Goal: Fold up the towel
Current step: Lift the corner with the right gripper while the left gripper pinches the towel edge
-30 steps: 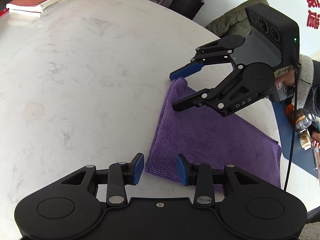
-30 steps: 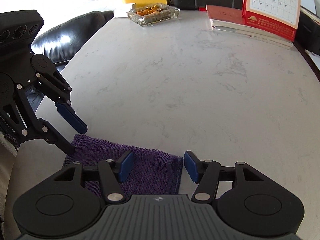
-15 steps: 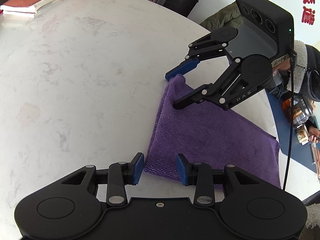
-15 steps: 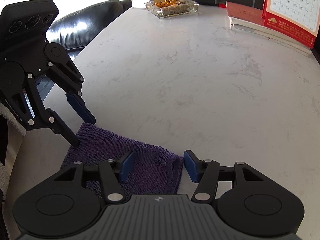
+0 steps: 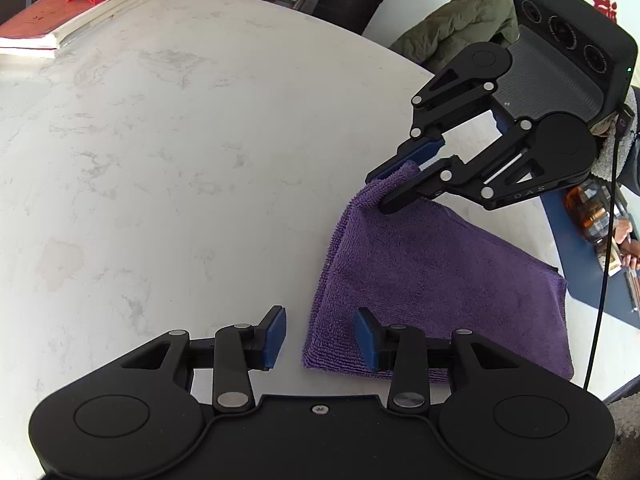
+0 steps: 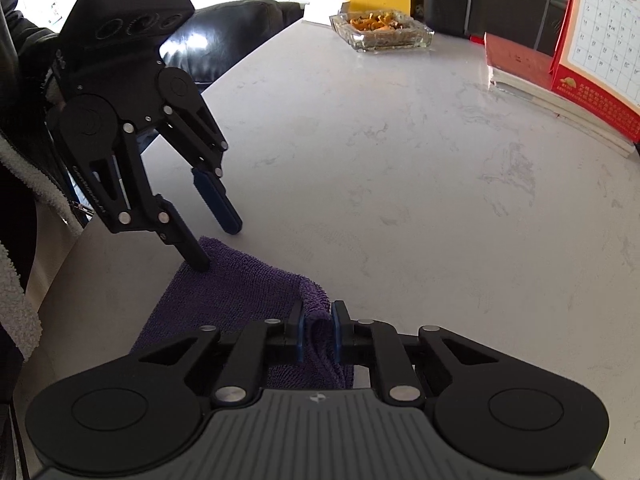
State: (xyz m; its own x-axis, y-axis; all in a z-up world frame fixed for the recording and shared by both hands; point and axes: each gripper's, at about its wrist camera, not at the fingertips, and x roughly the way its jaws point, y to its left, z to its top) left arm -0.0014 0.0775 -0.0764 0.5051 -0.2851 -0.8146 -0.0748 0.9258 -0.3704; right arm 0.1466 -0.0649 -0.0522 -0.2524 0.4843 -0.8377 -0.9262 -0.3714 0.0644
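Note:
A purple towel (image 5: 432, 280) lies folded flat on the white marble table (image 5: 160, 160), near its right edge. My right gripper (image 5: 382, 194) is closing its jaws on the towel's far corner. In the right wrist view its blue pads (image 6: 298, 330) pinch that raised corner of the towel (image 6: 240, 292), held by the right gripper (image 6: 317, 332). My left gripper (image 5: 320, 338) straddles the near corner; its jaws are opening and the pads do not press the cloth. Seen from the right wrist, the left gripper (image 6: 216, 246) has one fingertip down on the towel.
At the table's far side are a glass dish (image 6: 382, 30) of orange scraps, a red desk calendar (image 6: 600, 48) and stacked books (image 5: 60, 20). A black leather seat (image 6: 224, 36) and a green jacket (image 5: 460, 24) lie beyond the edges. A person's sleeve (image 6: 16, 208) is at left.
My right gripper has gone from open around the far towel corner to pinching it, and has lifted it slightly. The left gripper has stayed at the near corner.

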